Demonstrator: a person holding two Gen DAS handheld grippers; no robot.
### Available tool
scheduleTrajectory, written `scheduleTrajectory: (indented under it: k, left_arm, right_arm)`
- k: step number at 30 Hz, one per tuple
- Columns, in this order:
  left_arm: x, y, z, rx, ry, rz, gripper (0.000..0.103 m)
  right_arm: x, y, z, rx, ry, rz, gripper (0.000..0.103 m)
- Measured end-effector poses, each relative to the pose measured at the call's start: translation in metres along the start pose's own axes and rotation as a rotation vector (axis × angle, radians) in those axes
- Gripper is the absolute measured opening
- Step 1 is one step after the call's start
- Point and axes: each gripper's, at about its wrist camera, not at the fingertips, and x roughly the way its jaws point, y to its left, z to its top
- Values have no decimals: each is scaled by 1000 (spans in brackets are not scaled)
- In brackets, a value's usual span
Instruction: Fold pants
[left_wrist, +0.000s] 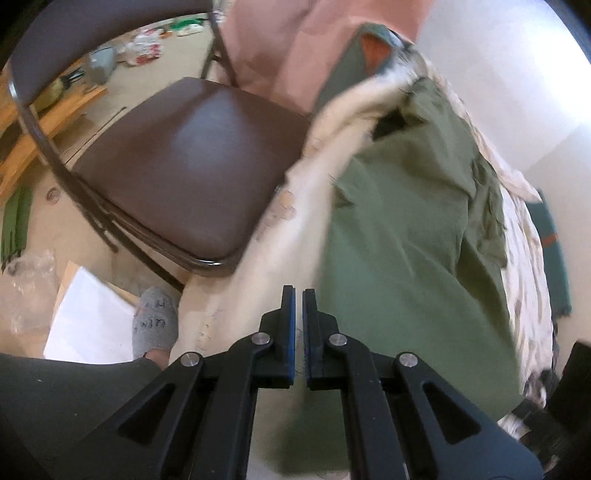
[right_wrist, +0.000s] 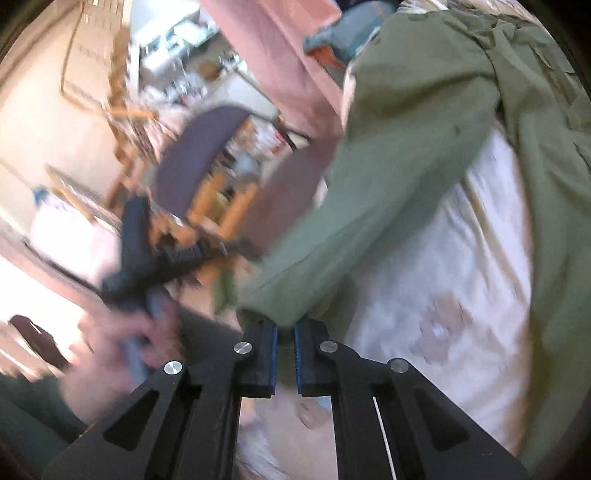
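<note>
The green pants (left_wrist: 406, 221) lie spread on a bed (left_wrist: 524, 236) covered with a pale patterned sheet (right_wrist: 461, 295), near the bed's edge that faces a brown folding chair (left_wrist: 184, 162). In the left wrist view part of the sheet is turned up over the far end of the pants, and a pink cloth (left_wrist: 280, 48) hangs beyond it.

The left gripper (left_wrist: 299, 295) has its jaws drawn almost together, only a thin slit showing between the blue pads. It sits over the line where the pants meet the sheet, and no cloth shows between the pads; whether the tips touch the fabric cannot be told.

The right gripper (right_wrist: 285, 326) has its jaws narrowed onto the hem of one pant leg (right_wrist: 351, 221), with green fabric bunched at the fingertips and running away up the picture toward the rest of the pants. That view is blurred.

In the right wrist view, a person's hand (right_wrist: 122, 343) grips the handle of the left gripper near the bed's edge. A foot in a grey sock (left_wrist: 155, 321) stands on the floor beside the chair.
</note>
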Motion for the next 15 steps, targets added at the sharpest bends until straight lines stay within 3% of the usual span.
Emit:
scheduleTrajectory:
  k: [2, 5, 9, 12, 14, 15]
  left_arm:
    - [3, 5, 0, -15, 12, 20, 2]
    - [10, 13, -4, -25, 49, 51, 2]
    - [21, 16, -11, -12, 117, 70, 2]
    - [29, 19, -12, -21, 161, 72, 3]
    - [32, 20, -13, -33, 173, 80, 9]
    - [33, 18, -13, -36, 178, 79, 22]
  right_arm:
    - [15, -9, 22, 55, 1, 5, 6]
    - [59, -36, 52, 135, 24, -105, 6]
    - [140, -61, 70, 169, 183, -243, 12]
    - [171, -68, 63, 148, 305, -305, 13]
    - [164, -67, 63, 127, 296, -295, 19]
    - [156, -67, 61, 133, 287, -287, 37]
